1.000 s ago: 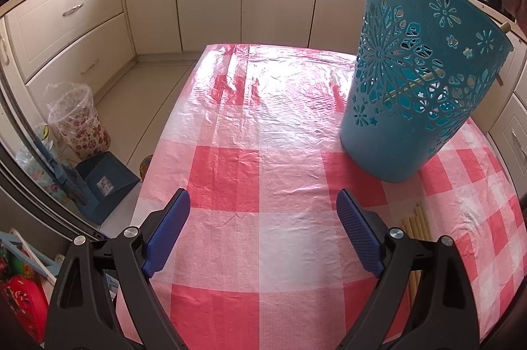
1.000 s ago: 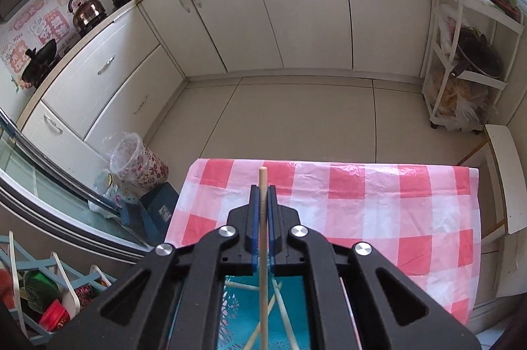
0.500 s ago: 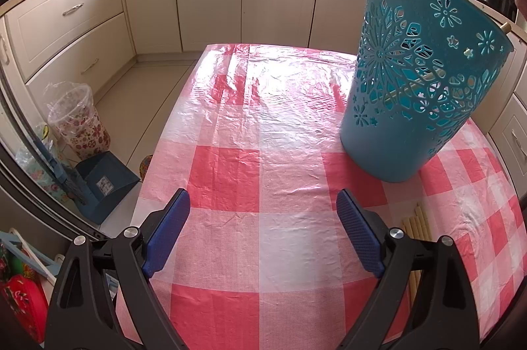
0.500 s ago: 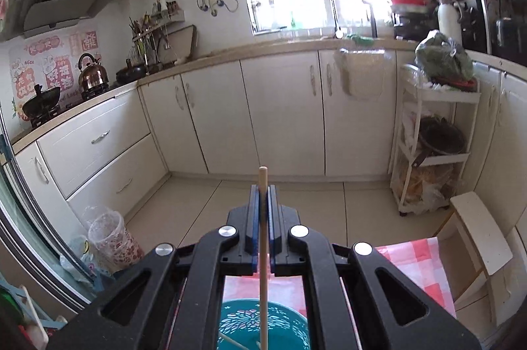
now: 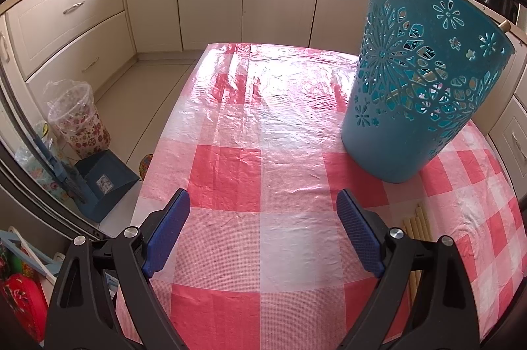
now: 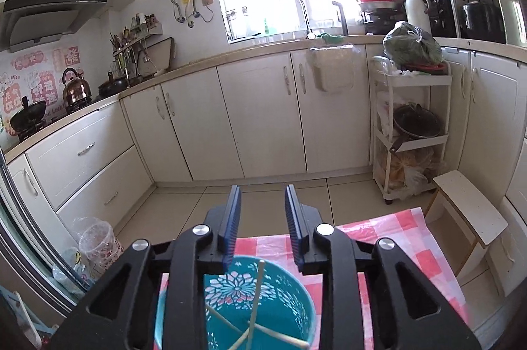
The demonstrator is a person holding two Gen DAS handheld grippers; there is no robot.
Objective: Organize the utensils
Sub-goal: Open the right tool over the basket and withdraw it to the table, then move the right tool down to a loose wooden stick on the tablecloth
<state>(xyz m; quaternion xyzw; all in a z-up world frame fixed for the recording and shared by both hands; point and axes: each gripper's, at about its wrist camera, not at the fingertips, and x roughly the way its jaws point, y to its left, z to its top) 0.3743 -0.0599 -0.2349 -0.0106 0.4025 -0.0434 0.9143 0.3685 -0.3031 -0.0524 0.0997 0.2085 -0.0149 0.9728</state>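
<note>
Opening over the basket, the right gripper (image 6: 260, 219) has its blue jaws parting with nothing between them; one chopstick (image 6: 256, 294) stands just below the gap, inside the teal basket (image 6: 298, 310), leaning up from the floor of it. The left gripper (image 5: 263, 231) hangs released, jaws spread wide and empty, above bare checked tablecloth (image 5: 230, 152), well short of the basket. At least three pale sticks lie crossed on the basket floor in the right wrist view, so part of the sorting looks done. Remaining: a small bundle of wooden chopsticks (image 5: 416, 223) lies flat on the cloth just beside the left gripper's right finger, partly hidden behind it; count not readable. Judgement: task is under way but not finished, with that bundle still to go into the basket. Chopsticks look thin, light-coloured, straight, round-ended; the ones in the basket lie at loose angles, not aligned. Basket is tall, tapered plastic with cut-out flower lattice, standing upright on the right side of the table; a stick end (image 5: 504, 26) pokes over its rim.
</note>
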